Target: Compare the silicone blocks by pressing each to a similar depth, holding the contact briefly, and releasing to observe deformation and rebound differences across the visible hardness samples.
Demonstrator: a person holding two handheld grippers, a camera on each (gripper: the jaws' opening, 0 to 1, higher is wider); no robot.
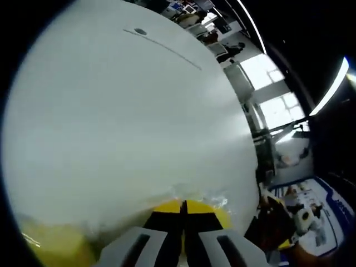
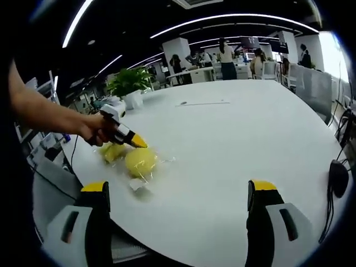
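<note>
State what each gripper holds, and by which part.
Nothing is held. The left gripper, shut, presses its tips onto the wrapped yellow silicone block. The right gripper is open over the table.

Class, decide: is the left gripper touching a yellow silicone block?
Touching. The right gripper view shows the left gripper's shut yellow tips pressed onto the wrapped yellow block on the white table.

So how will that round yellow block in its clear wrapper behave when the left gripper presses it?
The round yellow block looks domed, so it may roll or squirm sideways. Its crinkled clear wrapper probably slides on the smooth white table. The left gripper has closed tips, a narrow contact.
</note>
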